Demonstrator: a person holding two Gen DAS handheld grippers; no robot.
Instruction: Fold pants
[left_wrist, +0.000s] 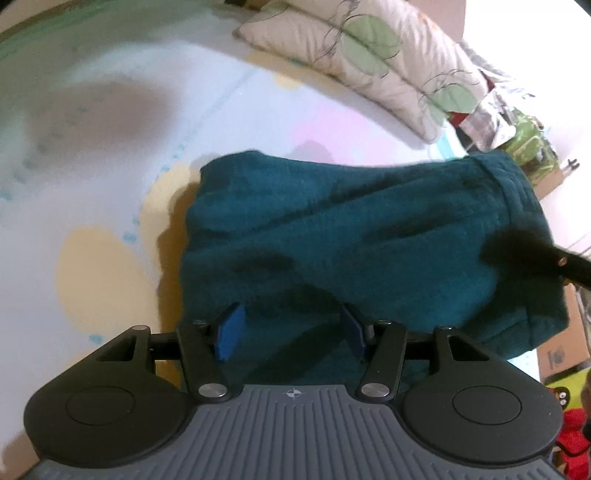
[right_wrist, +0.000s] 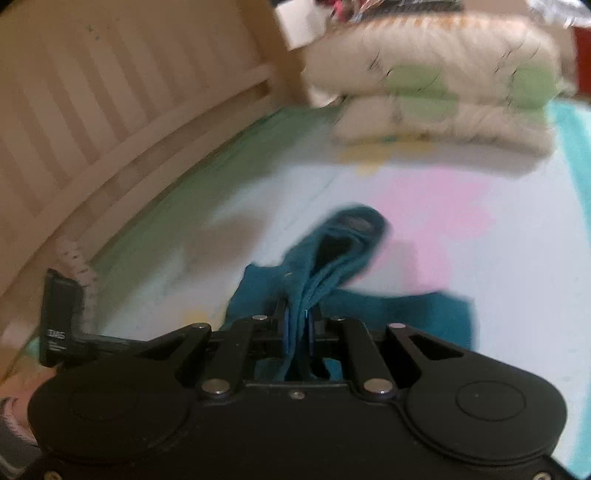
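The teal pants (left_wrist: 351, 229) lie bunched on a pastel bed sheet (left_wrist: 92, 166), partly lifted on the right side. My left gripper (left_wrist: 291, 328) is open, its blue pads (left_wrist: 231, 330) spread over the near edge of the cloth without pinching it. The dark tip of the other gripper (left_wrist: 546, 258) shows at the right edge on the cloth. In the right wrist view my right gripper (right_wrist: 299, 325) is shut on a thick fold of the pants (right_wrist: 332, 254), which rises from the jaws and drapes forward. More teal cloth (right_wrist: 424, 317) lies flat behind.
Two stacked cream pillows with green leaf print (left_wrist: 369, 59) lie at the far end of the bed; they also show in the right wrist view (right_wrist: 436, 85). A wooden slatted bed frame (right_wrist: 92, 110) runs along the left. Clutter and boxes (left_wrist: 517, 129) stand beyond the bed's right side.
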